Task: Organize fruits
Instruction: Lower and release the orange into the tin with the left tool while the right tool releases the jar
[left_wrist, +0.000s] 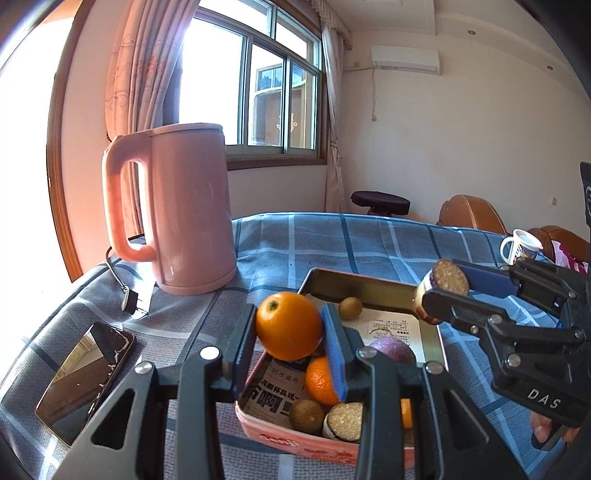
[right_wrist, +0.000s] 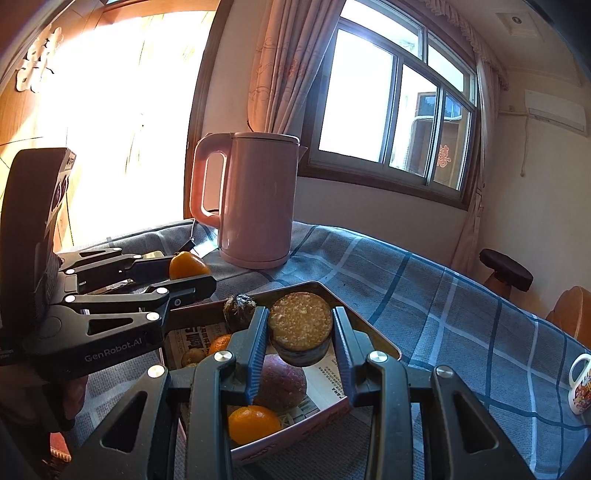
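My left gripper (left_wrist: 290, 328) is shut on an orange (left_wrist: 288, 325) and holds it above the near end of an open tin (left_wrist: 295, 439), pink-walled and lined with newspaper. Inside lie another orange (left_wrist: 319, 382), small brown fruits (left_wrist: 306, 415), a purple passion fruit (left_wrist: 393, 349) and a sugarcane chunk (left_wrist: 345, 421). My right gripper (right_wrist: 301, 321) is shut on a second sugarcane chunk (right_wrist: 300, 319), held over the tin's far metal rim (right_wrist: 306, 286). In the left wrist view the right gripper (left_wrist: 443, 282) comes in from the right. In the right wrist view the left gripper (right_wrist: 188, 275) and its orange (right_wrist: 186, 266) are at the left.
A tall pink kettle (left_wrist: 184, 214) stands at the back left on the blue checked cloth (left_wrist: 332, 243), its plug (left_wrist: 129, 301) lying beside it. A phone (left_wrist: 85, 373) lies at the near left. A white mug (left_wrist: 519, 245) stands at the far right. A stool (left_wrist: 380, 201) is behind the table.
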